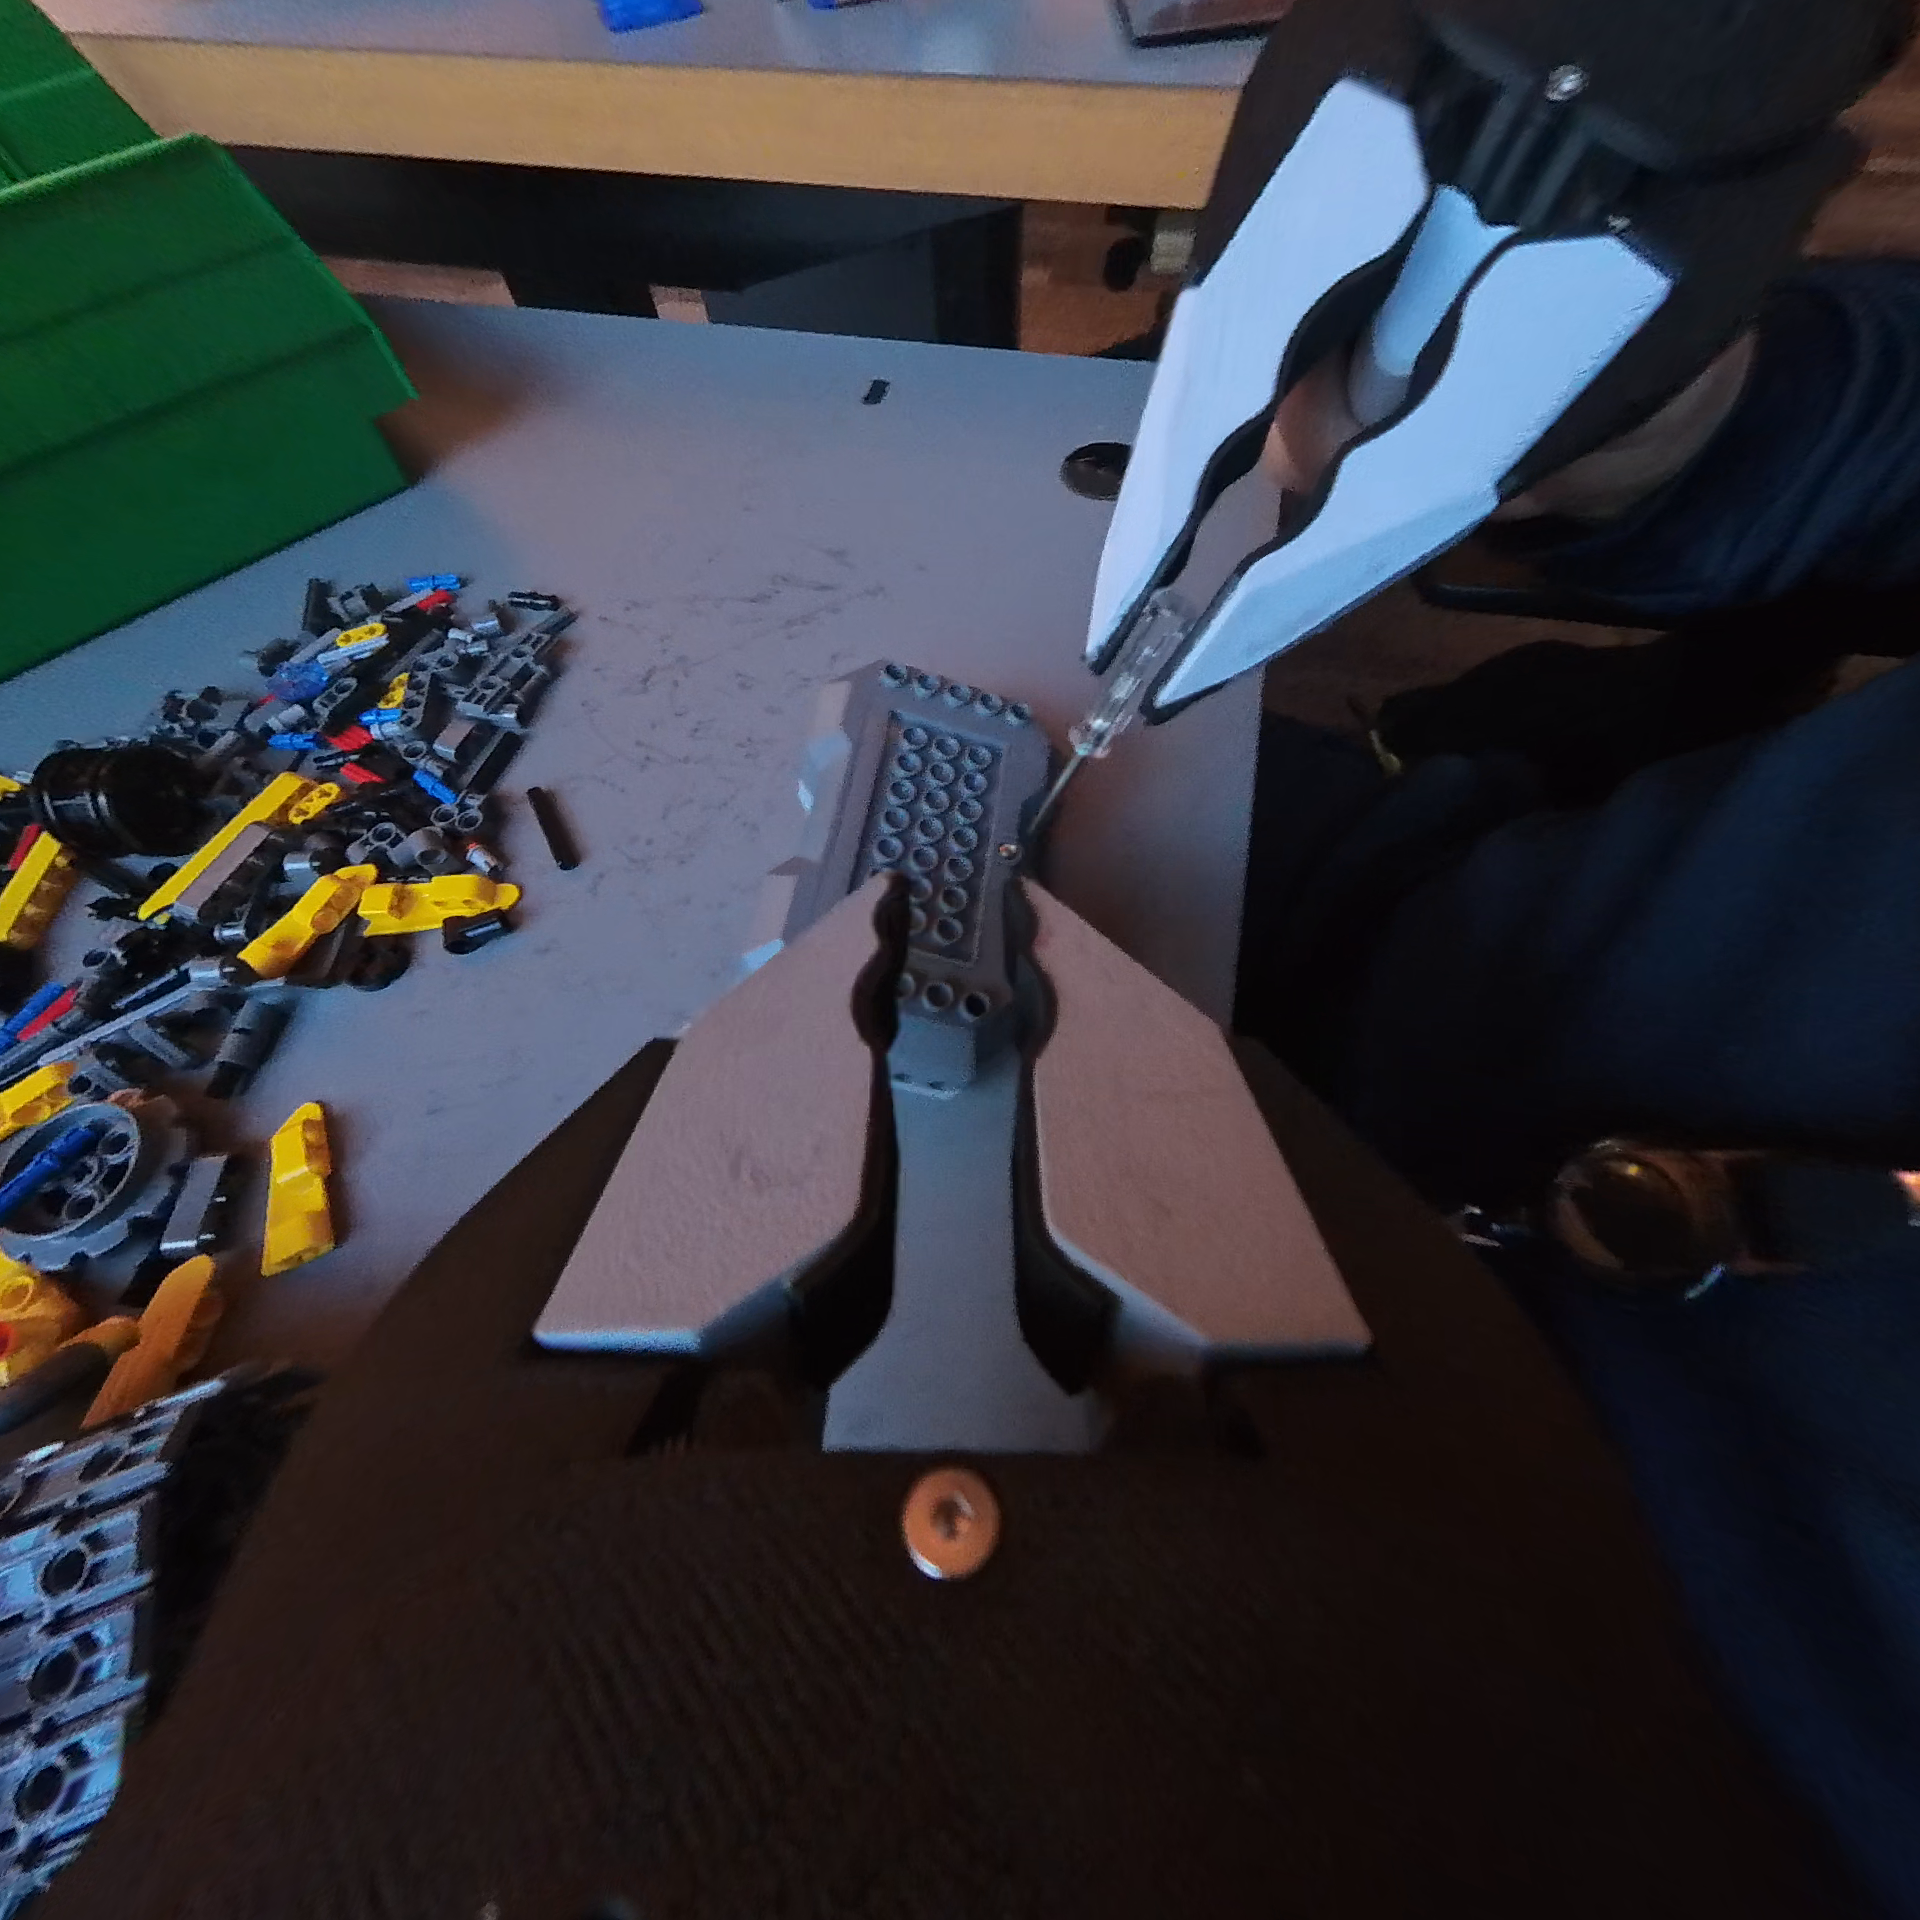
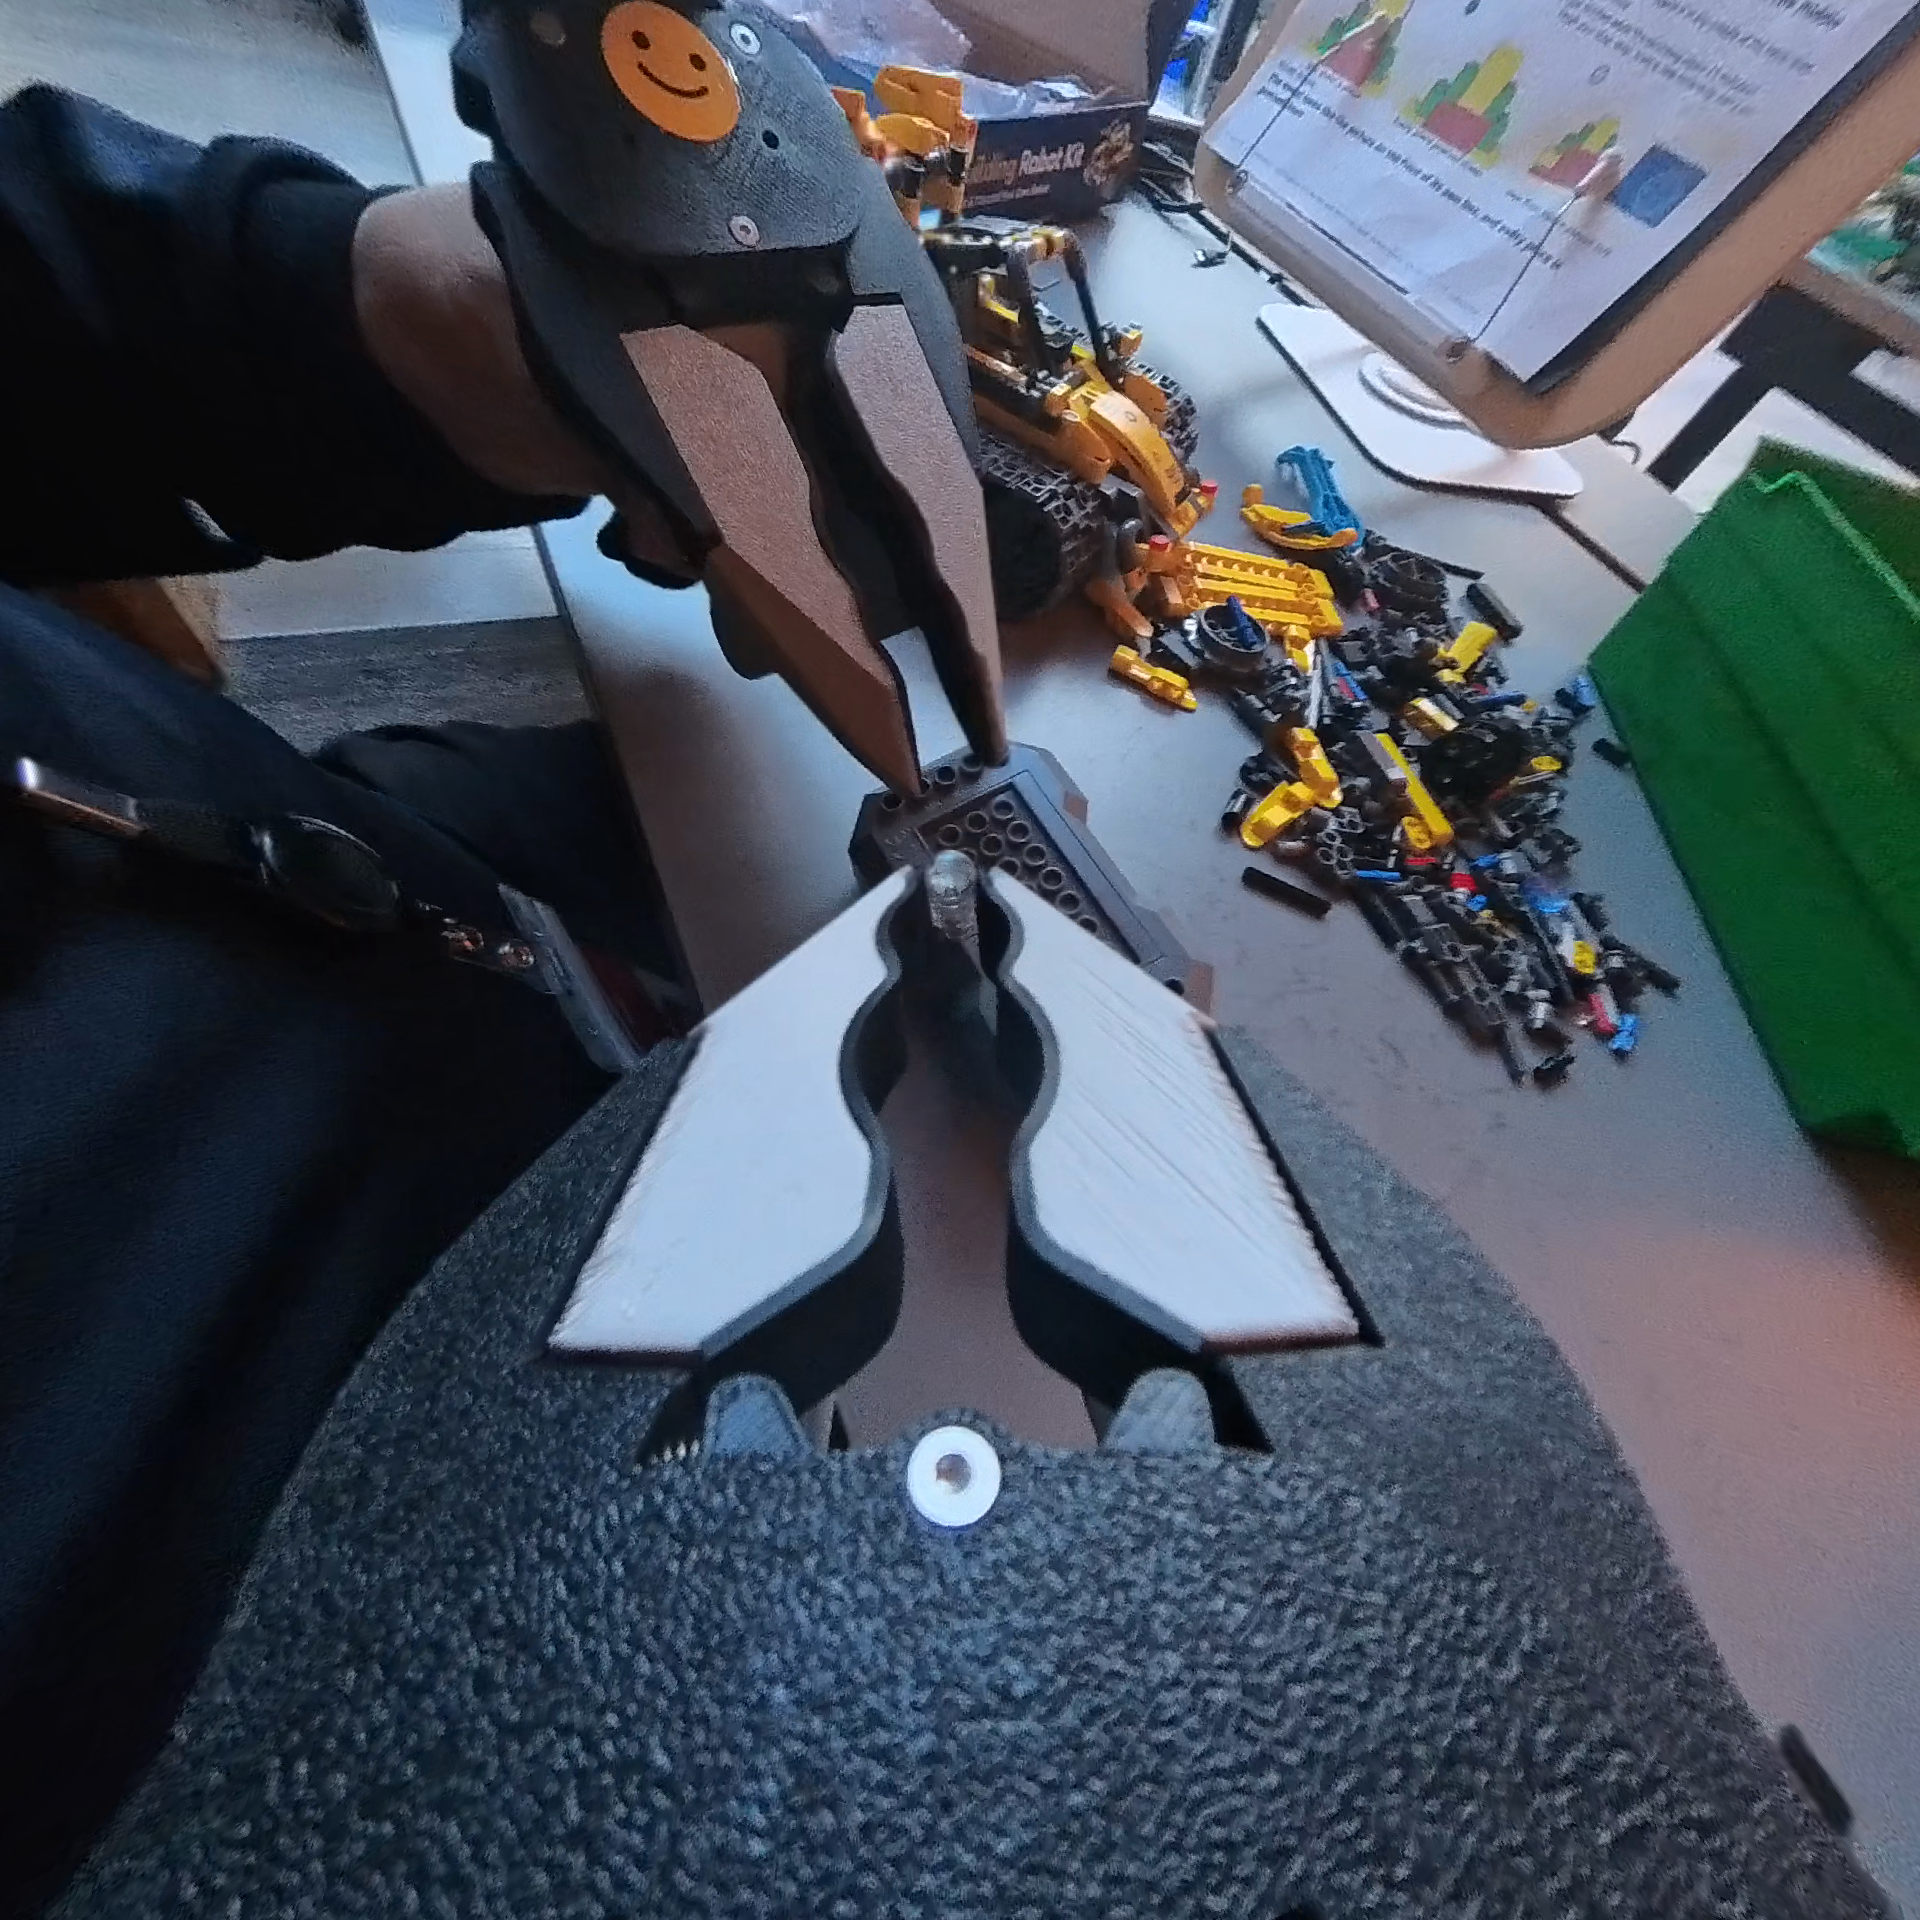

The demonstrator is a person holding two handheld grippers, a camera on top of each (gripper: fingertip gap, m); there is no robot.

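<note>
A grey surface (image 1: pixel 665 540), scuffed with fine scratches, carries everything; behind it stands another desk with a pale wood edge, and the light is dim and bluish. A green ribbed bin (image 1: pixel 156 343) sits at the far left in the left wrist view, and at the right edge in the right wrist view (image 2: pixel 1787 790).

Near the surface's edge lies a grey studded block (image 1: pixel 935 821) — long, boxy, its top a grid of round studs. The left claw (image 1: pixel 951 894), with matte brown fingers and wavy black inner pads, is narrowed around the block's near end, tips on either side of it. In the right wrist view the same claw (image 2: pixel 951 769) comes down from above, its black housing bearing an orange smiley sticker.

The right claw (image 2: pixel 951 883), white-fingered, is closed on a small screwdriver (image 1: pixel 1117 686) with a clear handle; the thin shaft slants down to the block's right edge, its tip by a small screw there.

Left of the block spreads a pile of parts (image 1: pixel 270 831) — yellow, black, grey, blue and red plastic beams, pins and wheels. A half-built yellow tracked model (image 2: pixel 1081 436) stands beyond the pile, beside a dark printed box (image 2: pixel 1039 156). A light wooden stand (image 2: pixel 1455 416) holds a printed sheet with coloured brick pictures. A person's dark sleeves and a wristwatch (image 1: pixel 1621 1216) show at the edge.
</note>
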